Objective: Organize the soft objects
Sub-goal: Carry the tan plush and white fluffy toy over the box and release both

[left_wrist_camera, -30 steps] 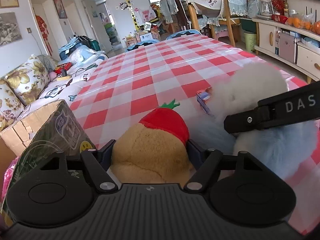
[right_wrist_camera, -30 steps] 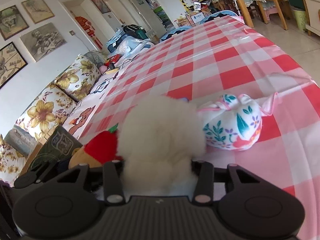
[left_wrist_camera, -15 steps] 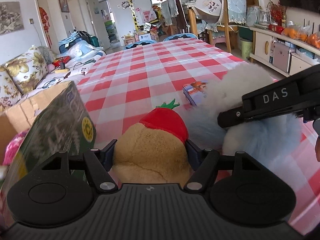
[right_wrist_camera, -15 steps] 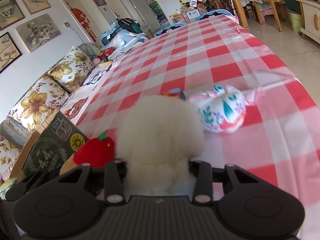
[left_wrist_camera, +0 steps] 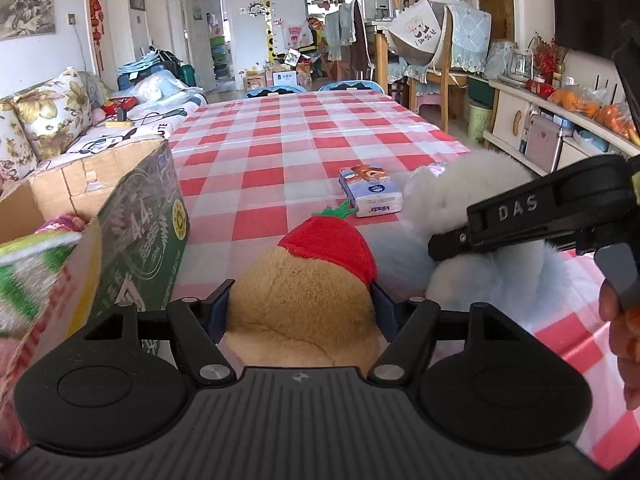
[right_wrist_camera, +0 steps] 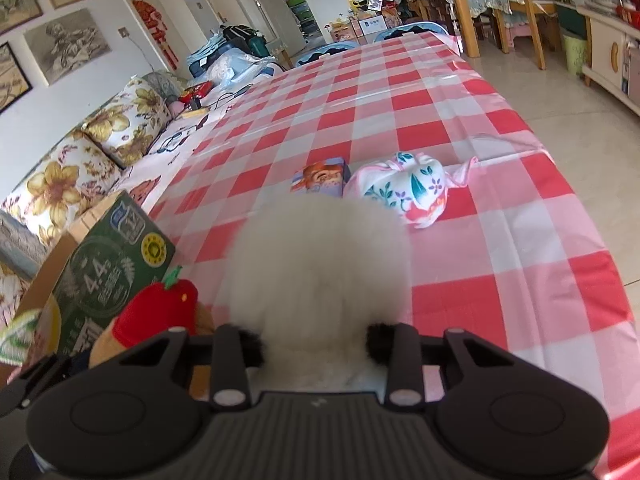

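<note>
My left gripper (left_wrist_camera: 300, 300) is shut on a tan plush toy with a red strawberry cap (left_wrist_camera: 304, 300), held above the table edge beside the open cardboard box (left_wrist_camera: 132, 216). The toy also shows in the right wrist view (right_wrist_camera: 156, 312). My right gripper (right_wrist_camera: 316, 344) is shut on a white fluffy plush (right_wrist_camera: 320, 272), held just right of the left one; the plush also shows in the left wrist view (left_wrist_camera: 460, 200). A floral cloth bundle (right_wrist_camera: 408, 188) and a tissue pack (left_wrist_camera: 370, 192) lie on the checked table.
The cardboard box with green print stands at the table's left edge and holds soft items (left_wrist_camera: 36, 256). A sofa with floral cushions (right_wrist_camera: 80, 168) runs along the left. Chairs (left_wrist_camera: 432, 64) and a cabinet (left_wrist_camera: 560, 136) stand to the right. The red-white tablecloth (left_wrist_camera: 300, 128) stretches ahead.
Both grippers have risen and moved left with their plush toys. The cardboard box is now closer on the left, and the tissue pack has come into fuller view.
</note>
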Demonstrator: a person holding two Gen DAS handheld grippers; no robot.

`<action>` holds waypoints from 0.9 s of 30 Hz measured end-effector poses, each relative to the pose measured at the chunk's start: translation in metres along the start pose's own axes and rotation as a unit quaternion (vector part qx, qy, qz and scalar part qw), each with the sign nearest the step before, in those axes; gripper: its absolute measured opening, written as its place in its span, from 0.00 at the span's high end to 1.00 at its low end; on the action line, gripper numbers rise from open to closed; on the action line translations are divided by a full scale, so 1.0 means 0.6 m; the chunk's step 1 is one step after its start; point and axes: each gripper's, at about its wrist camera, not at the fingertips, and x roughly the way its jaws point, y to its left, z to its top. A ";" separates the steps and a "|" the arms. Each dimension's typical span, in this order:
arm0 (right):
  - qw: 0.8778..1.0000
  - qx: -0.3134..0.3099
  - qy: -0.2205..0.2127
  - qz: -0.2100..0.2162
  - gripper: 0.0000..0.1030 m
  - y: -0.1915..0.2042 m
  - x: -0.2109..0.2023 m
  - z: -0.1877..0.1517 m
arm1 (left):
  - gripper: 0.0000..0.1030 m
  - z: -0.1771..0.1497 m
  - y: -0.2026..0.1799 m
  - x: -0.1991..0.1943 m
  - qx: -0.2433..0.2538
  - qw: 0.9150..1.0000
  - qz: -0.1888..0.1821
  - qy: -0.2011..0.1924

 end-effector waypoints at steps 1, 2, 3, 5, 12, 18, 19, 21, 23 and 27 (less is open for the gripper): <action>1.000 -0.002 -0.001 -0.002 0.67 0.003 -0.005 -0.003 | 0.17 -0.001 0.002 -0.005 -0.002 1.000 -0.001 -0.002; 1.000 -0.004 -0.002 -0.003 0.67 0.006 -0.009 -0.005 | 0.16 -0.001 0.003 -0.007 -0.003 1.000 -0.001 -0.003; 1.000 -0.006 -0.004 -0.005 0.67 0.010 -0.013 -0.007 | 0.16 -0.002 0.004 -0.012 -0.002 1.000 -0.001 -0.006; 1.000 -0.009 -0.009 -0.008 0.67 0.017 -0.023 -0.009 | 0.16 -0.001 0.006 -0.019 0.002 1.000 0.000 -0.012; 0.999 -0.022 -0.027 -0.020 0.67 0.046 -0.058 -0.013 | 0.16 0.007 0.018 -0.051 -0.004 1.000 0.001 -0.024; 0.998 -0.038 -0.049 -0.029 0.67 0.074 -0.088 -0.017 | 0.16 0.016 0.026 -0.083 -0.001 0.999 0.004 -0.038; 0.997 -0.039 -0.052 -0.029 0.67 0.078 -0.092 -0.018 | 0.16 0.018 0.029 -0.087 -0.001 0.999 0.005 -0.041; 0.997 -0.041 -0.058 -0.031 0.67 0.086 -0.102 -0.020 | 0.16 0.022 0.034 -0.096 0.000 0.999 0.008 -0.047; 0.996 -0.043 -0.065 -0.031 0.67 0.092 -0.109 -0.019 | 0.16 0.024 0.041 -0.107 -0.001 0.999 0.009 -0.052; 0.995 -0.048 -0.079 -0.027 0.67 0.110 -0.122 -0.019 | 0.16 0.032 0.057 -0.124 -0.006 0.998 0.018 -0.062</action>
